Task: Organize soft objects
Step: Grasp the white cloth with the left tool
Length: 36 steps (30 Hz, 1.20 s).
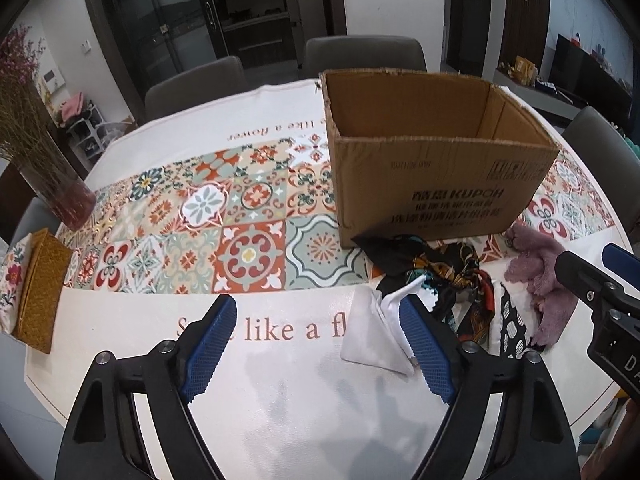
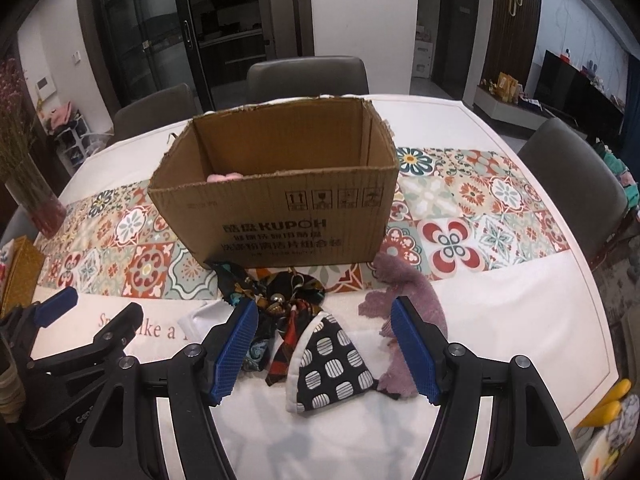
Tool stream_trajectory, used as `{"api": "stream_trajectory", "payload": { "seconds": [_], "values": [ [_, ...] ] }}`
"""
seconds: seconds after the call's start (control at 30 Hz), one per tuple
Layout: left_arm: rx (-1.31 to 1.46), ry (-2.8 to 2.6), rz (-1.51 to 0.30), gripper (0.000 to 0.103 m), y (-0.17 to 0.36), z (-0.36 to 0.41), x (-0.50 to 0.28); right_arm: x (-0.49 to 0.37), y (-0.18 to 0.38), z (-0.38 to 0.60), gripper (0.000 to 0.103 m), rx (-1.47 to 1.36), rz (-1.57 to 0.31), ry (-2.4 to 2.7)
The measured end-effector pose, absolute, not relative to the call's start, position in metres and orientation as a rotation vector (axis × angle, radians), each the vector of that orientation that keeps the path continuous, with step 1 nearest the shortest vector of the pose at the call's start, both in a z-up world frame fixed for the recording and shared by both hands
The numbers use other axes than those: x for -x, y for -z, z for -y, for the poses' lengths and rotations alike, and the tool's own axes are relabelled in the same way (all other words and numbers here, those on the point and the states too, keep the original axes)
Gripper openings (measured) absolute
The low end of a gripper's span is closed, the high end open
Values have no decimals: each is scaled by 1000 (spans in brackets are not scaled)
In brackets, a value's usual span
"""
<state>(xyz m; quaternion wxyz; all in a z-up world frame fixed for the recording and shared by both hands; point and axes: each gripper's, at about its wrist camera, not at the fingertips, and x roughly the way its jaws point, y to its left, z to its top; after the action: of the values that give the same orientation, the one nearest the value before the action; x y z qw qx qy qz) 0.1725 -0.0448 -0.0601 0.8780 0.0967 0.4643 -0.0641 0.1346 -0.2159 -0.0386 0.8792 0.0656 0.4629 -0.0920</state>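
The white cloth (image 1: 374, 334) lies on the table (image 1: 280, 400) just beside the left gripper's (image 1: 318, 350) right-hand finger, which overlaps its edge; nothing sits between the wide-spread jaws. The right gripper (image 2: 324, 350) hangs over the pile with its jaws apart, and the spotted pouch (image 2: 330, 368) lies between them without either pad pressing on it. The scarf (image 2: 288, 304) lies by its left-hand finger, the mauve plush (image 2: 408, 292) behind its right-hand one. All four pieces lie close together, just in front of the box (image 2: 280, 216).

Both grippers tilt steeply down toward the table, side by side; each shows at the edge of the other's view.

There is one open cardboard box, with something pink (image 2: 224, 177) just visible inside. Four soft pieces lie outside it: one white cloth, one scarf, one pouch, one plush. Four chairs (image 2: 308, 74) can be counted round the table, and one vase (image 1: 60, 188) stands at its left end.
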Motion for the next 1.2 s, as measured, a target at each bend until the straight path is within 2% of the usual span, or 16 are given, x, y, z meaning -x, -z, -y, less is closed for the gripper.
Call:
{"api": "stream_trajectory", "payload": {
  "seconds": [0.5, 0.83, 1.0, 1.2],
  "values": [
    [-221, 145, -1070, 84, 102, 52, -187, -143, 84, 223, 70, -177, -1064, 204],
    [-215, 160, -1137, 69, 126, 56, -198, -151, 102, 226, 70, -184, -1107, 213],
    [-208, 166, -1154, 68, 134, 57, -203, -155, 107, 227, 70, -185, -1121, 216],
    [-191, 182, -1178, 55, 142, 58, -207, -159, 113, 229, 70, -187, -1137, 222]
  ]
}}
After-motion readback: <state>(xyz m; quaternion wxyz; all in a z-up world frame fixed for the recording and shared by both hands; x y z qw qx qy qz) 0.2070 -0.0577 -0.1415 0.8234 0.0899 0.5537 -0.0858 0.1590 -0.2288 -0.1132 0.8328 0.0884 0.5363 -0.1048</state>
